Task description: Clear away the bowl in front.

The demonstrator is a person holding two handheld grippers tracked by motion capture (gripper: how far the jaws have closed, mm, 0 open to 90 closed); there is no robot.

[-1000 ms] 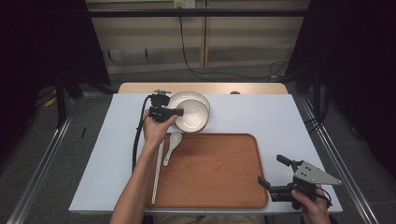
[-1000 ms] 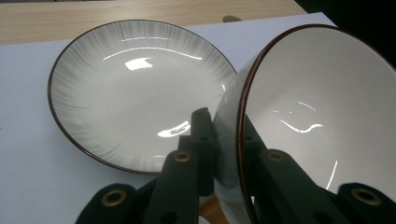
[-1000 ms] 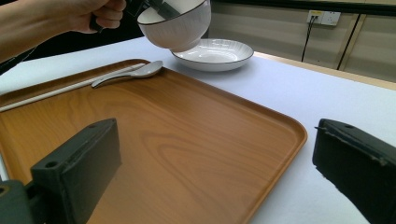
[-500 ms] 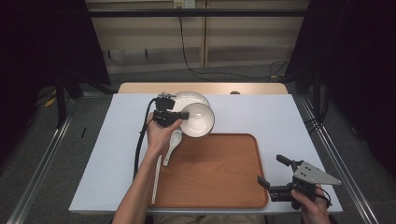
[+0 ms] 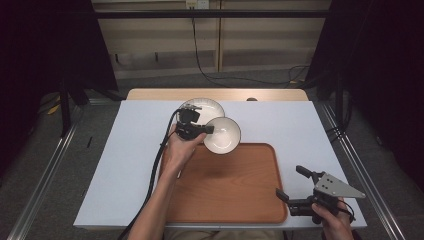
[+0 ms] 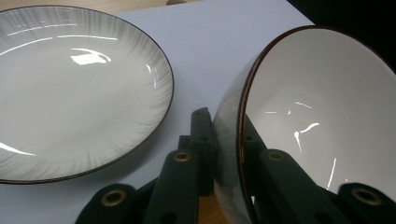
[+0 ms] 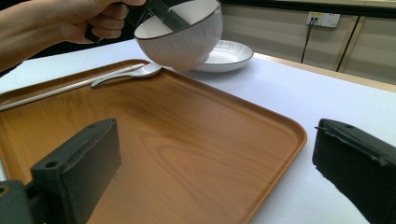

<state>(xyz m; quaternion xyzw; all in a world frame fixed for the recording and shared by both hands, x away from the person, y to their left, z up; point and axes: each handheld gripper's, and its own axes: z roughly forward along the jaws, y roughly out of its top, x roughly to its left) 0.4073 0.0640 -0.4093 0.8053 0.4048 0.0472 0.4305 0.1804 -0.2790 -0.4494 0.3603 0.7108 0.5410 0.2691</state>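
Bowl [image 5: 222, 135] is clamped by its rim between the jaws of the left gripper [image 5: 192, 129], one inside, one outside, and held above the tray's [image 5: 235, 200] far edge beside the plate [image 5: 200, 106]. Right gripper [image 5: 299, 187] is held wide open, empty.

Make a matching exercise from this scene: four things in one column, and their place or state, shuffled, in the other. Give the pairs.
Things:
1. bowl
2. plate
3. spoon
4. right gripper

States:
A. lying on the wooden tray near its edge
B. jaws open, nothing between them
C. clamped at the rim by the left gripper, lifted and tilted
D. resting on the white table beyond the tray

Pairs: 1-C, 2-D, 3-A, 4-B
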